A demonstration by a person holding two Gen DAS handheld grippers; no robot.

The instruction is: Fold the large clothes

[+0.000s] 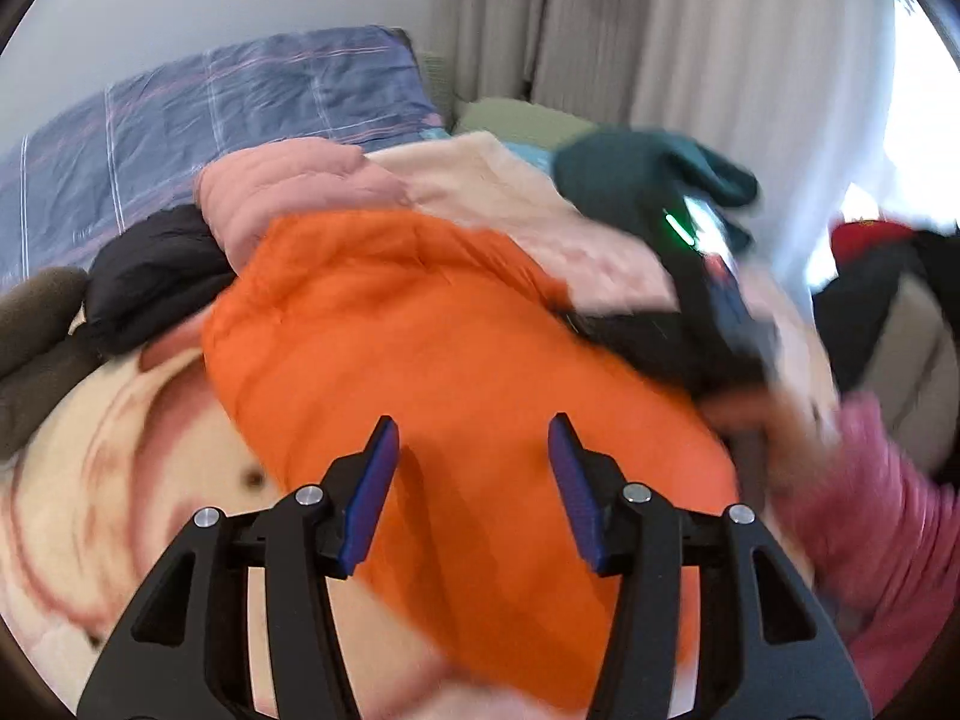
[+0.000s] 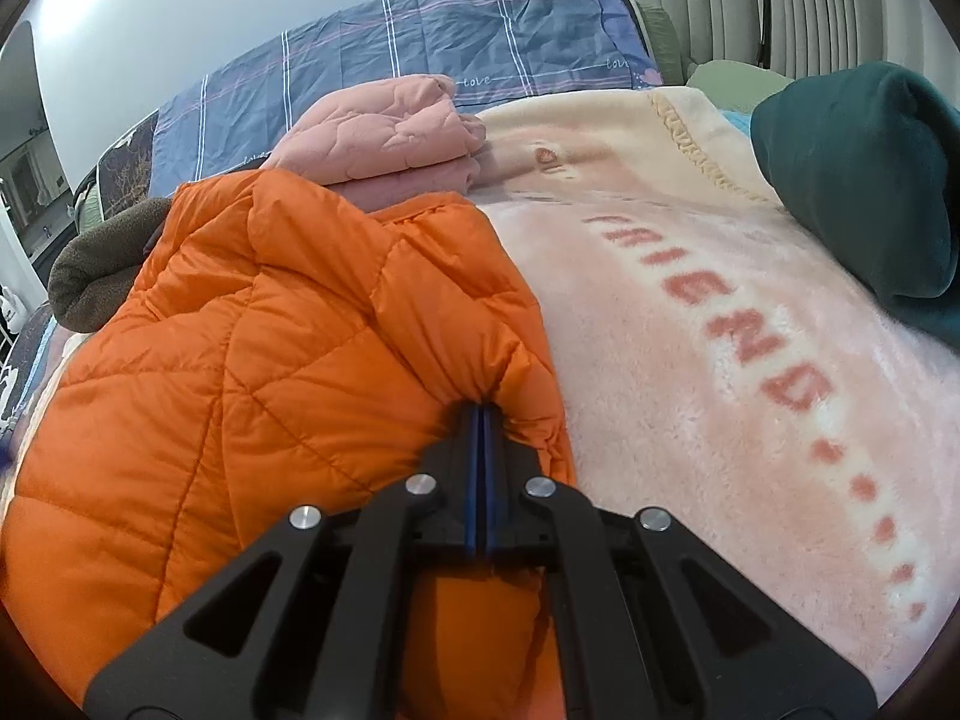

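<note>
An orange quilted puffer jacket (image 2: pixel 252 360) lies bunched on a cream and pink blanket (image 2: pixel 750 312) on a bed. My right gripper (image 2: pixel 480 414) is shut on a pinched fold of the jacket's right edge. In the left wrist view the same jacket (image 1: pixel 420 348) lies under my left gripper (image 1: pixel 474 438), which is open and empty just above the fabric. The right gripper's body (image 1: pixel 714 300) shows blurred at the right of the left wrist view, with a hand in a pink sleeve (image 1: pixel 888 510) behind it.
A folded pink quilted garment (image 2: pixel 390 138) lies beyond the jacket. A dark green garment (image 2: pixel 864 192) lies at the right, a brown fleece (image 2: pixel 102 264) at the left, a black garment (image 1: pixel 156 276) nearby. A blue plaid duvet (image 2: pixel 420 60) and curtains (image 1: pixel 660 30) stand behind.
</note>
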